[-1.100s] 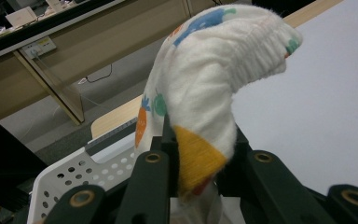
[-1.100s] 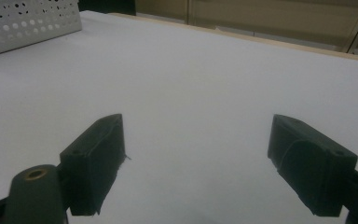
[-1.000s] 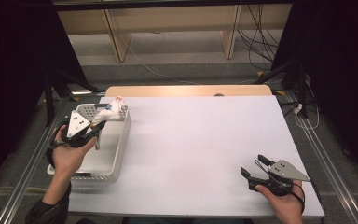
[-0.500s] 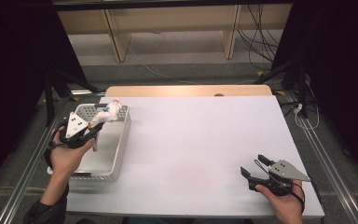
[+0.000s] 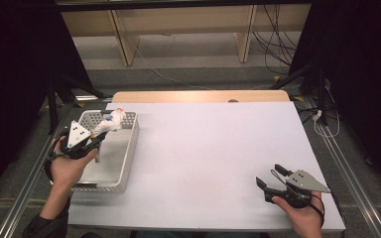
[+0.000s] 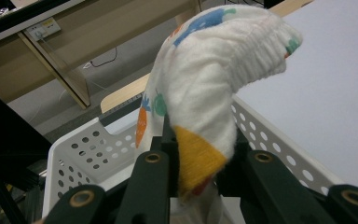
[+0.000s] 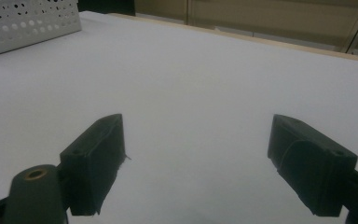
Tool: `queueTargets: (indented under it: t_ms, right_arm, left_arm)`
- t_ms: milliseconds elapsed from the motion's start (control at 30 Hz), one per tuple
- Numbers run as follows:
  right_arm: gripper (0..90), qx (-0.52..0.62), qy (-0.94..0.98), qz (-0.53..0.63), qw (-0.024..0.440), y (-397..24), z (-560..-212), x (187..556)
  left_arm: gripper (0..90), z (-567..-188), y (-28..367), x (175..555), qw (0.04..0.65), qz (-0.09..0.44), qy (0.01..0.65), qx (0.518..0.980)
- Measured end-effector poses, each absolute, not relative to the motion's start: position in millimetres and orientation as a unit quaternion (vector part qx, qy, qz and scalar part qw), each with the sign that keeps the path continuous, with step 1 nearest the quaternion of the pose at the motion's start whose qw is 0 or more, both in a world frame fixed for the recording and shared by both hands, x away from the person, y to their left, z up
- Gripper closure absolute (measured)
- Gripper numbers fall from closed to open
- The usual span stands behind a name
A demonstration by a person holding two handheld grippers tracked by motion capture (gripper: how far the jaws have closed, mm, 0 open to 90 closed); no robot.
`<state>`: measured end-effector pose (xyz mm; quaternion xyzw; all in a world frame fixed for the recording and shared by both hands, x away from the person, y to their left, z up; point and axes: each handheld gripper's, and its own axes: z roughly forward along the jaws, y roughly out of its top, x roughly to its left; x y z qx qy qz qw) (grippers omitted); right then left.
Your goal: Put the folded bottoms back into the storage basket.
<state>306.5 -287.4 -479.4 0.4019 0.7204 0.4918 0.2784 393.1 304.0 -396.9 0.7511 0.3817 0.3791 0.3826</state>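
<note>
Right gripper [image 5: 270,183]: It sits low near the front right corner of the table, in the person's right hand. Its two black jaws stand wide apart. Nothing is between them, just bare white table top.

Table [image 5: 213,148]: It is white and flat, with a wooden strip along the far edge.

Left gripper [image 5: 97,141]: It is held in the person's left hand, over the left side of the white basket. Its jaws are squeezed on the sock, near the yellow part.

Sock [image 6: 205,88]: It is small and white, with a yellow patch, an orange carrot, and blue and green spots. It sticks up out of the left gripper and bends over at the top. It hangs above the far end of the basket.

Basket [image 5: 124,163]: It is a white box with little round holes in its walls. It sits on the left edge of the table.

Floor behind: Wooden legs and black cables lie past the table.
</note>
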Motion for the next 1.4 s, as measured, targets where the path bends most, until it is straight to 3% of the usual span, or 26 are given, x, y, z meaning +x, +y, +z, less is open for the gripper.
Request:
queueTargets:
  t_ms: [1400]
  right_arm:
    - [19.6, 0.402, 0.722, 0.489, 0.28, -288, -479, 306]
  left_arm:
    - [76.6, -415, 318, 396, 0.346, 0.361, 0.397, 0.77]
